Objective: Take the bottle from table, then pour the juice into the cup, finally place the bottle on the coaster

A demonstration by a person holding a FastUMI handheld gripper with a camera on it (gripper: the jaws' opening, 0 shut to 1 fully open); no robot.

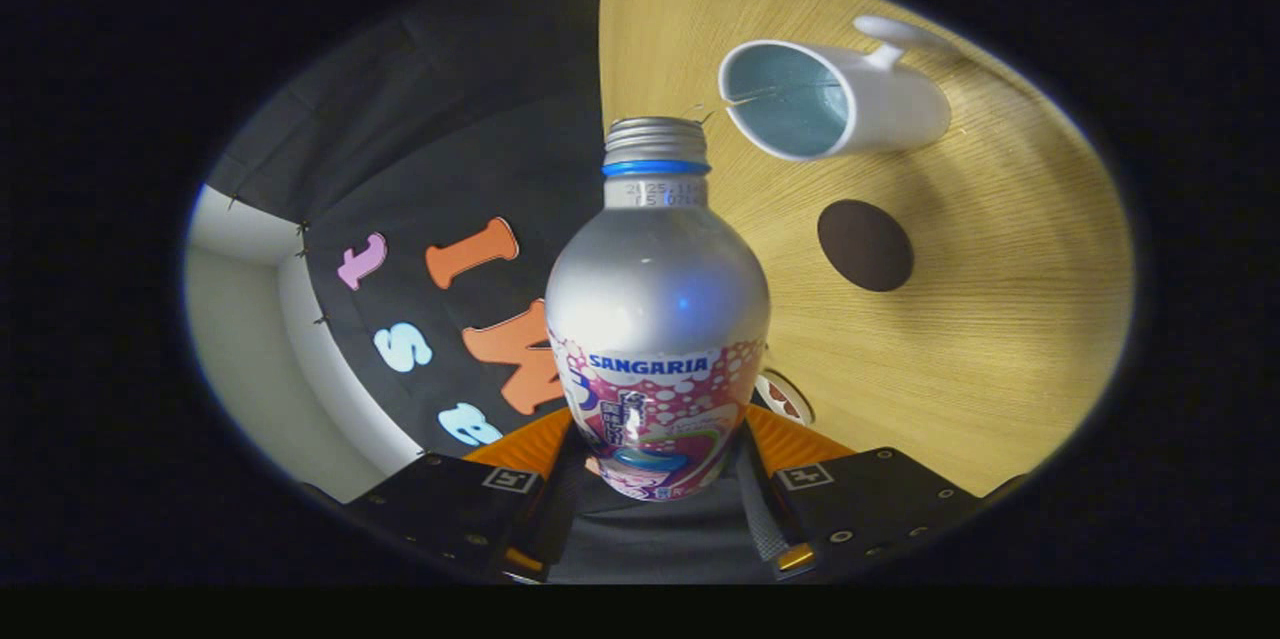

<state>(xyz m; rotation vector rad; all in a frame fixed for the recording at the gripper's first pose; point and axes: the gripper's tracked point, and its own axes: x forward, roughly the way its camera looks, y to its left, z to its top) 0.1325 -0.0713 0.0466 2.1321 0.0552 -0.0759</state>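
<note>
A silver bottle with a pink and white label, a blue neck ring and an uncapped threaded mouth stands between my fingers, and my gripper is shut on its lower body. The whole view is rolled sideways, so the wooden table appears on end. Beyond the bottle's mouth and to one side lies the white cup with a pale blue inside, its opening turned toward me and its handle on the far side. A dark round coaster rests on the table between the cup and my fingers.
The black booth wall stands behind the table on the other side of the bottle, with a pale wall past it. A small round object peeks out behind the bottle's label, near my fingers.
</note>
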